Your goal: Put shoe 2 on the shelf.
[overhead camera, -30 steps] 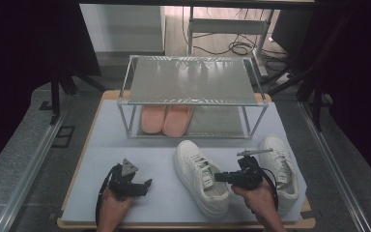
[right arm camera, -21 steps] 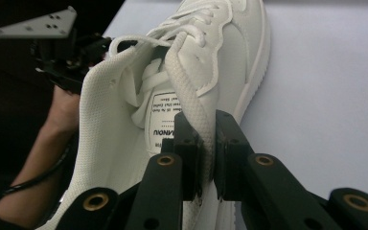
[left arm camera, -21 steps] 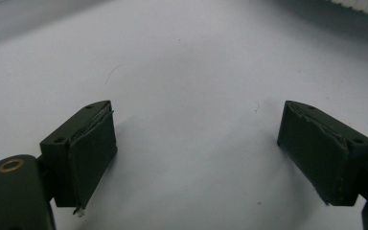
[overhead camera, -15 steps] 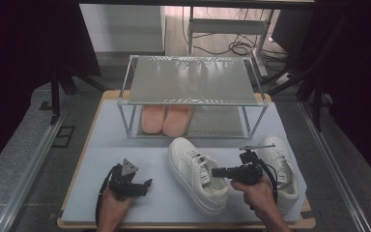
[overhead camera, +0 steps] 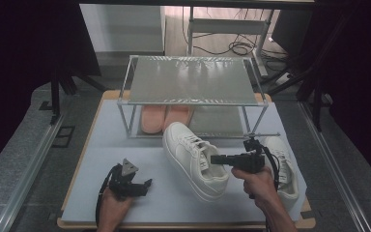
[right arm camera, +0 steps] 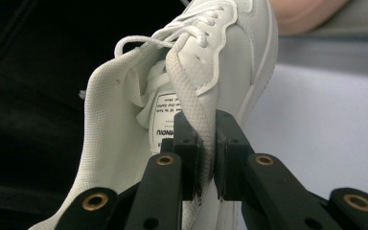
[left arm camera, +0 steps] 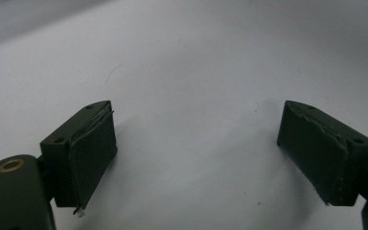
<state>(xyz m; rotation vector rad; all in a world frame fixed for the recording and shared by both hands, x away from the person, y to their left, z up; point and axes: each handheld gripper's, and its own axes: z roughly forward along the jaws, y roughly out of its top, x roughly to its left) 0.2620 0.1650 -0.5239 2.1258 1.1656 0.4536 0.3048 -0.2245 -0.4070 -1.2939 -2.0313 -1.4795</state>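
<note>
The right claw is clamped on the collar edge of a white sneaker (the padded rim shows pinched between the jaws in the right gripper view). The sneaker sits mid-worktop, just in front of the metal rack, its long axis running diagonally: toe toward the rack and left, heel toward the person. A second white sneaker lies just right. The left claw stands apart, empty, above bare worktop.
</note>
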